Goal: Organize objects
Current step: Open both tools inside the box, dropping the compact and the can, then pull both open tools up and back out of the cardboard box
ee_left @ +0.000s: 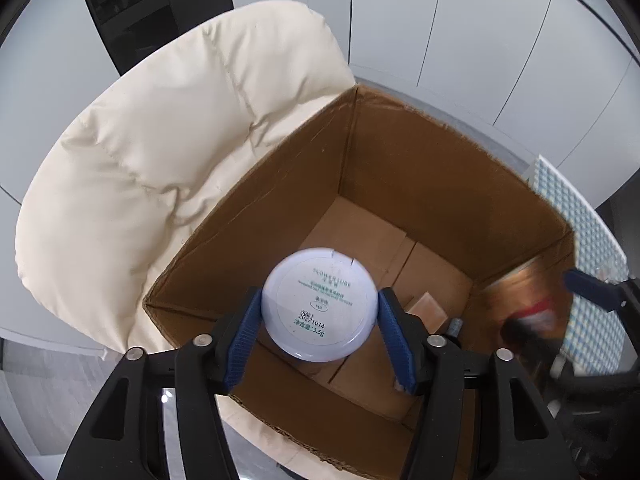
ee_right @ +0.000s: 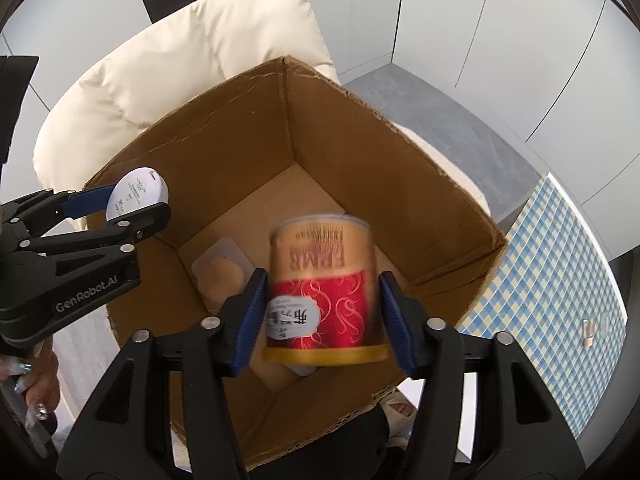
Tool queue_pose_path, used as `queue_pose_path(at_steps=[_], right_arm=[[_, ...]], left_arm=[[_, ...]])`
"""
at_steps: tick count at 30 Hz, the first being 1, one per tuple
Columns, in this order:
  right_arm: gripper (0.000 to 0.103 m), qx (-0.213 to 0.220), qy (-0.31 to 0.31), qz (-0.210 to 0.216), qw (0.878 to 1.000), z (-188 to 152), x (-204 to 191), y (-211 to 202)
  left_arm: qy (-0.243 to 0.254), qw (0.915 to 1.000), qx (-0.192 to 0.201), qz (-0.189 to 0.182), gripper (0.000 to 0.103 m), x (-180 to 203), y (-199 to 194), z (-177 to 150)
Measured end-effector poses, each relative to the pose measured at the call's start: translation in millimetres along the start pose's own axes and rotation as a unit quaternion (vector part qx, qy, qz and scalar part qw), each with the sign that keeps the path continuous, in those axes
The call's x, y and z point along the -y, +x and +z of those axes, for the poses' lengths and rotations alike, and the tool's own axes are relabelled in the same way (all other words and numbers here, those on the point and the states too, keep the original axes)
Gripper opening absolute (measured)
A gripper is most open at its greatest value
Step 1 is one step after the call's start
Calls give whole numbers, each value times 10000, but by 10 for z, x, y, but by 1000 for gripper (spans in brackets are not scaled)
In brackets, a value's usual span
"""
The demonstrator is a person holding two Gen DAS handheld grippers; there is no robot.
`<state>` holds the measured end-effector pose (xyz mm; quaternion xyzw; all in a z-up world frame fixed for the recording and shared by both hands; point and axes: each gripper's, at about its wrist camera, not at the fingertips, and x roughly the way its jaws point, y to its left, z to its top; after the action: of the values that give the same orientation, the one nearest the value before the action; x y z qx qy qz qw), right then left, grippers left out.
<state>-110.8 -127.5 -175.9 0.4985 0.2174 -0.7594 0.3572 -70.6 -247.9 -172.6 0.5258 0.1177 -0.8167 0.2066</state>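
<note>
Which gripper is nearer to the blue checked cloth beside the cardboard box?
Right. The right gripper is over the box side next to the blue checked cloth; the left gripper is over the opposite side, by the cream cushion.

Cream padded chair (ee_left: pixel 160 168), grey floor (ee_right: pixel 420 92), white wall panels (ee_left: pixel 460 20).

Cream padded cushion (ee_left: pixel 132 168) behind and under box; blue-checked cloth (ee_right: pixel 560 280) at right; grey floor (ee_right: pixel 432 100).

One cardboard box (ee_right: pixel 248 120), one round white compact (ee_left: pixel 319 305), one red can (ee_right: pixel 324 288), one cushion (ee_left: pixel 140 168)
</note>
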Motion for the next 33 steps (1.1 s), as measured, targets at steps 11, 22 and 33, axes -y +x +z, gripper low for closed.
queue_pose_path(at_steps=[11,22,33], right_arm=[[103,139,-90,-368,9992,-33,12,-99],[103,89,19,-393,9992,-87,73,-129],[103,61,542,-143,9984,-248,259,-236]], left_arm=[[241,9990,325,167,83,68,-123,3],[102,9998,168,3,83,-8,-98,-3],[46,9998,133,-132,83,-90,-331,-114]])
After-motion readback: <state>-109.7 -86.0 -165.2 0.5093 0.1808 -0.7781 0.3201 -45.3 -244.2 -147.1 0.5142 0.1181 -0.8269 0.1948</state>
